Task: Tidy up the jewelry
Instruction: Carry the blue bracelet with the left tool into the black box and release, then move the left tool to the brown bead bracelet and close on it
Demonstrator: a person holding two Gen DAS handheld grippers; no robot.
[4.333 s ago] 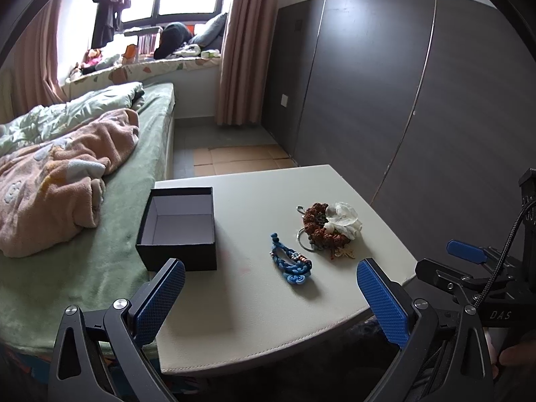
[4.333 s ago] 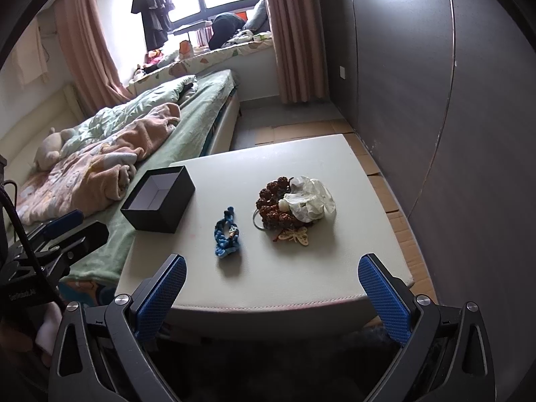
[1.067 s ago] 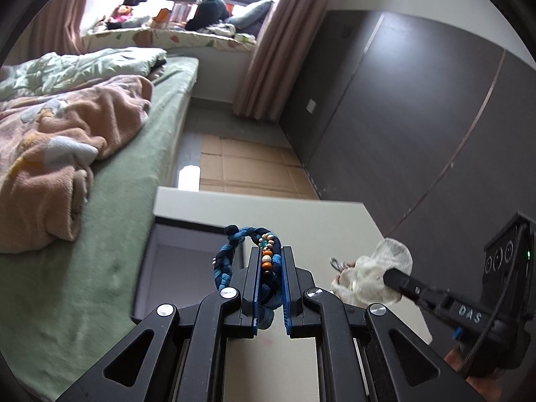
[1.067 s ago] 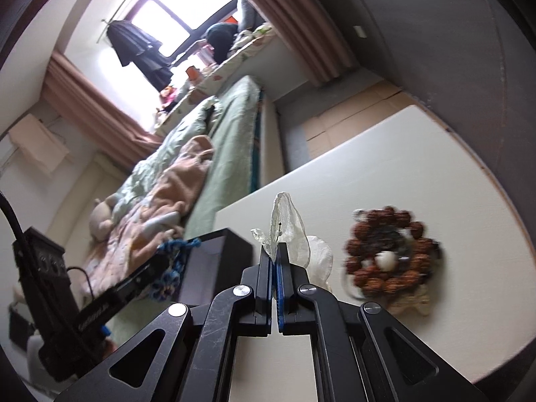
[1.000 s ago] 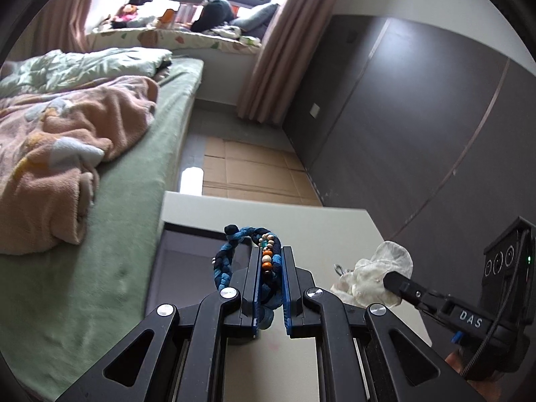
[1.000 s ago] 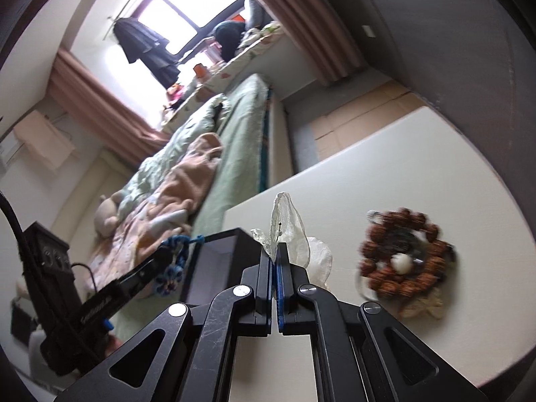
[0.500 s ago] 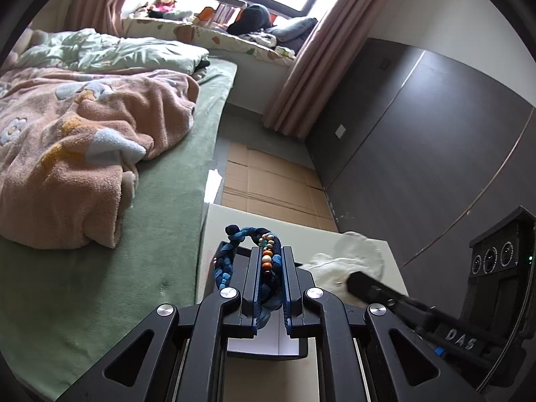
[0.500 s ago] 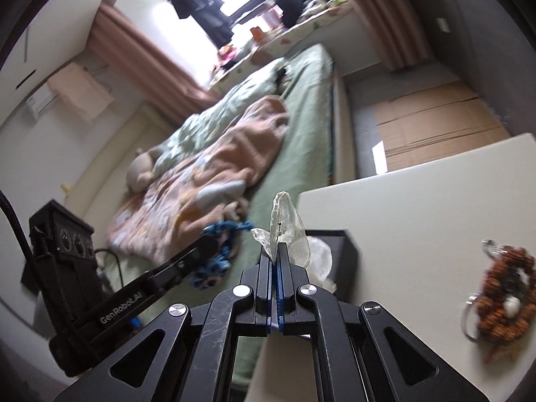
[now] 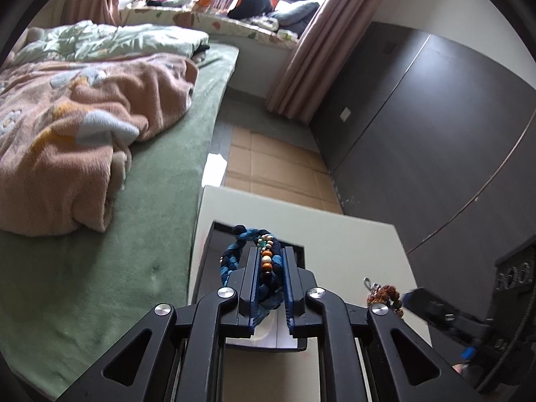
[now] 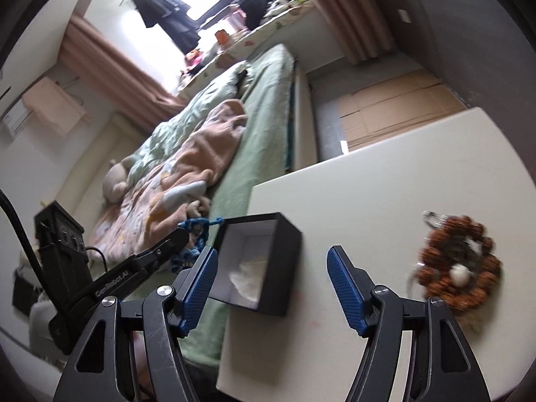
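Open black square cardboard box holding white gauzy pouch, right gripper opening empty above it, left gripper clenched on blue braided beaded bracelet over box.

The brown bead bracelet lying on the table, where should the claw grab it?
Pinch one side of the bead ring of the brown bead bracelet, coming straight down from above. It lies flat on the table, so nothing sticks up to catch from the side. The right gripper is nearest, with its jaws opening and nothing between them.
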